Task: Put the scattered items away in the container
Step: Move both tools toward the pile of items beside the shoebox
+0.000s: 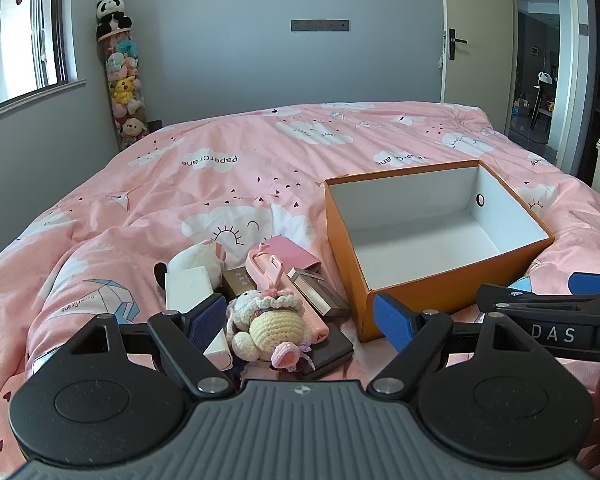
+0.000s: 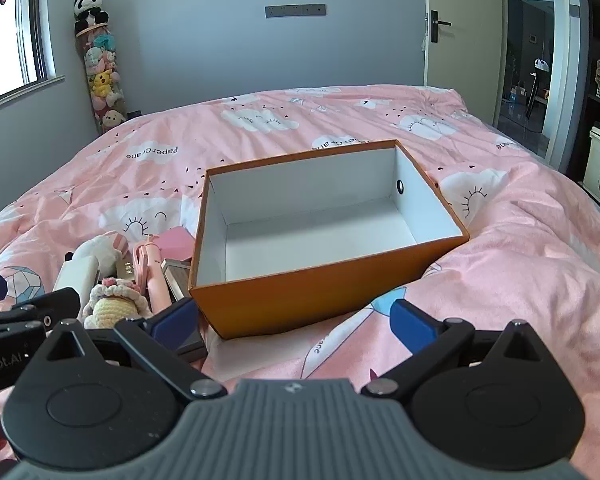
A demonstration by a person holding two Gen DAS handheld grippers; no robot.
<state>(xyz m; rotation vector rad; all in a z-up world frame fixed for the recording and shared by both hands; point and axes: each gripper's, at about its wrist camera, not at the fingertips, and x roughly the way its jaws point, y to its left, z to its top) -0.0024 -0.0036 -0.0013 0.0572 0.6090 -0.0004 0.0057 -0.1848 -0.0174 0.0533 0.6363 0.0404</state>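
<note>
Both claws wide open, empty, crocheted doll (image 1: 268,326) atop clutter, orange box (image 2: 300,296) white-lined, empty

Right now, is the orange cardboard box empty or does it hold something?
Empty: the orange cardboard box shows only bare white floor and walls inside, in both views.

One orange box (image 1: 428,296) sits on the bed (image 1: 220,184), toward its right edge. Left of the box lies a pile: one crocheted doll (image 1: 272,324), one white plush toy (image 1: 198,258), one pink selfie stick (image 1: 266,268), one pink card (image 1: 294,254), and several small flat boxes too overlapped to count exactly.
</note>
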